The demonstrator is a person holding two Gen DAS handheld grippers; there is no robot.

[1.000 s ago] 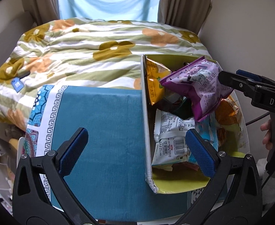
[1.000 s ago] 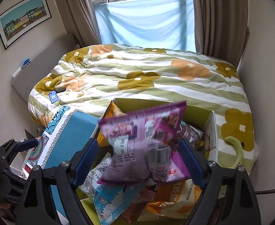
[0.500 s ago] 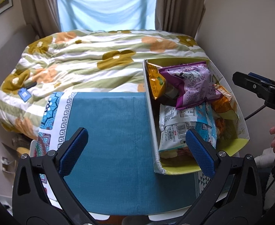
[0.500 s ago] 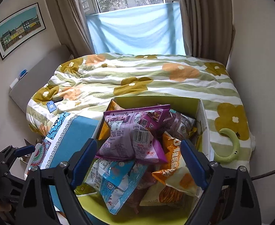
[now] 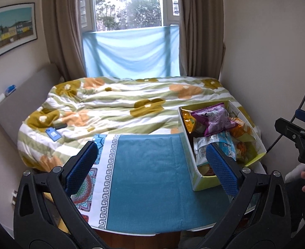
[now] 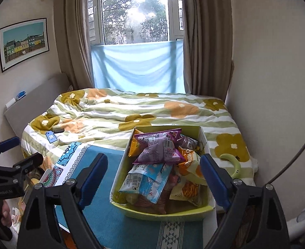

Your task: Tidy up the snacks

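A yellow-green cardboard box [image 6: 162, 212] stands on the teal cloth [image 6: 115, 228] and is full of snack bags. A purple bag [image 6: 158, 149] lies on top, over a blue-and-white bag [image 6: 146, 178] and orange bags [image 6: 187, 186]. My right gripper [image 6: 153, 161] hangs back from the box, its jaws opening with nothing between them. In the left wrist view the box [image 5: 188, 159] is at the right, the purple bag [image 5: 212, 120] on its heap. My left gripper [image 5: 150, 151] is open and empty above the teal cloth [image 5: 152, 176].
Beyond the cloth-covered table lies a bed with a floral quilt [image 5: 121, 108], a blue card [image 5: 53, 133] on it. A green curved object [image 6: 233, 164] rests on the quilt right of the box. A wall is close on the right, a grey headboard [image 5: 23, 103] on the left.
The purple bag left my right gripper and now lies on the heap in the box. Both grippers have drawn back and risen, so the box looks smaller and more of the room shows.
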